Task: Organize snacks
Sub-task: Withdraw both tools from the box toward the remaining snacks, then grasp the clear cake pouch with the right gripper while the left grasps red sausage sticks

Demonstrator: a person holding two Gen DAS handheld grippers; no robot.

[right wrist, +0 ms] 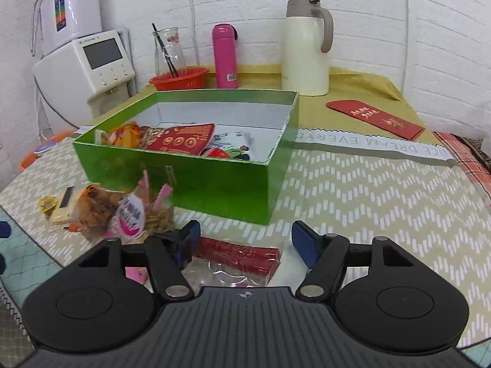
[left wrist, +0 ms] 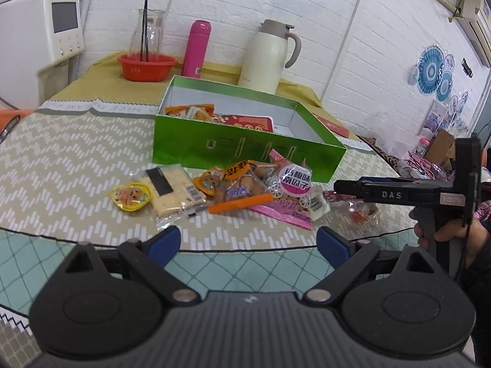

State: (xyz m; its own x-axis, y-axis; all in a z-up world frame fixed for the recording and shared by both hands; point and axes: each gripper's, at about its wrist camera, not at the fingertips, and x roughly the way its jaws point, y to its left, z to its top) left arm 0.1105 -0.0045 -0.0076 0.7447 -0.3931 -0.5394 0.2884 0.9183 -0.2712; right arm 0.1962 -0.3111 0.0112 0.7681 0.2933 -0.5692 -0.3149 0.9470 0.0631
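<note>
A green box (left wrist: 245,150) (right wrist: 214,184) stands open on the table with a few snack packets inside, among them a red packet (right wrist: 181,141). A heap of snack packets (left wrist: 245,187) (right wrist: 122,211) lies in front of it: a yellow jelly cup (left wrist: 130,196), a cracker pack (left wrist: 168,190), a pink bag (left wrist: 291,196). My left gripper (left wrist: 248,243) is open and empty, short of the heap. My right gripper (right wrist: 245,239) (left wrist: 337,187) is open, its fingers either side of a clear packet with a red strip (right wrist: 239,256) at the heap's right end.
At the back stand a red basket (left wrist: 147,67) with a glass jar, a pink flask (left wrist: 196,49) and a cream thermos jug (left wrist: 270,55). A red envelope (right wrist: 374,118) lies at the right. A white appliance (right wrist: 92,64) stands at the left.
</note>
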